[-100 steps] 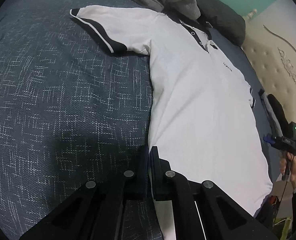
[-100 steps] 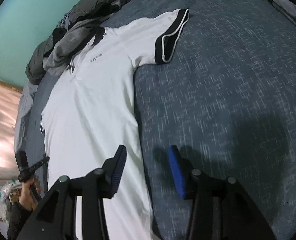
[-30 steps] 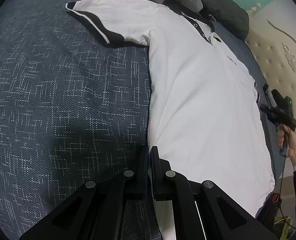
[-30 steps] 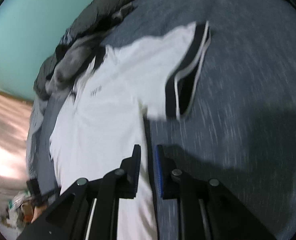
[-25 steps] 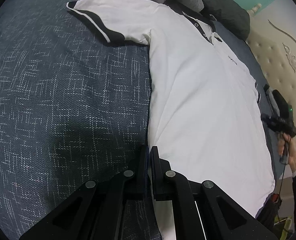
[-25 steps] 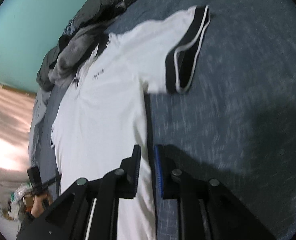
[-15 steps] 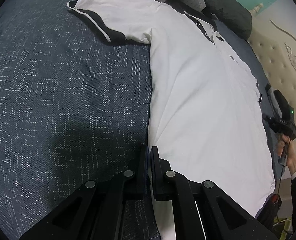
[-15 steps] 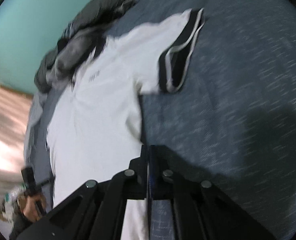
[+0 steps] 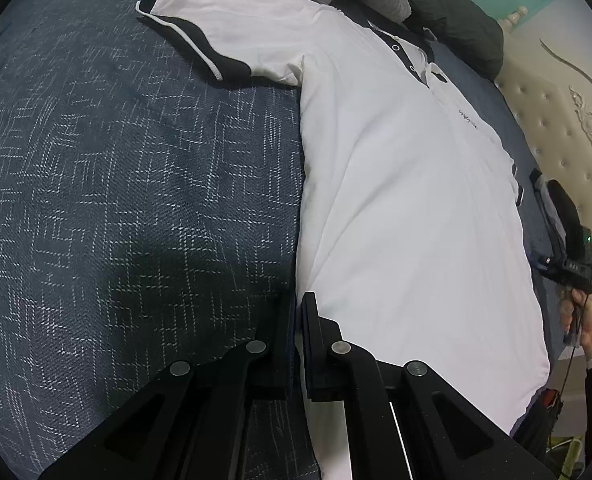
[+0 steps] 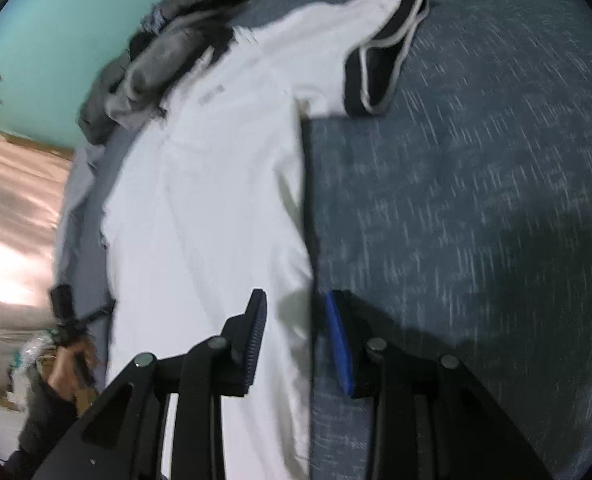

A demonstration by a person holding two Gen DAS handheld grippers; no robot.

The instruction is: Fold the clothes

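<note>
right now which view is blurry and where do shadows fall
Right wrist view: motion-smeared, the bedspread weave streaked, the white polo shirt soft-edged. Left wrist view: sharp, fisheye-bent, a dark shadow on the bedspread beside the left gripper.

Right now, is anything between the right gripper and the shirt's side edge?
Nothing visible. The right gripper is opening, and its jaws straddle the shirt edge, with only the bedspread beneath.

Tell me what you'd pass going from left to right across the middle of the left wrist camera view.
Dark blue patterned bedspread → white polo shirt → right gripper held in a hand at the right edge.
</note>
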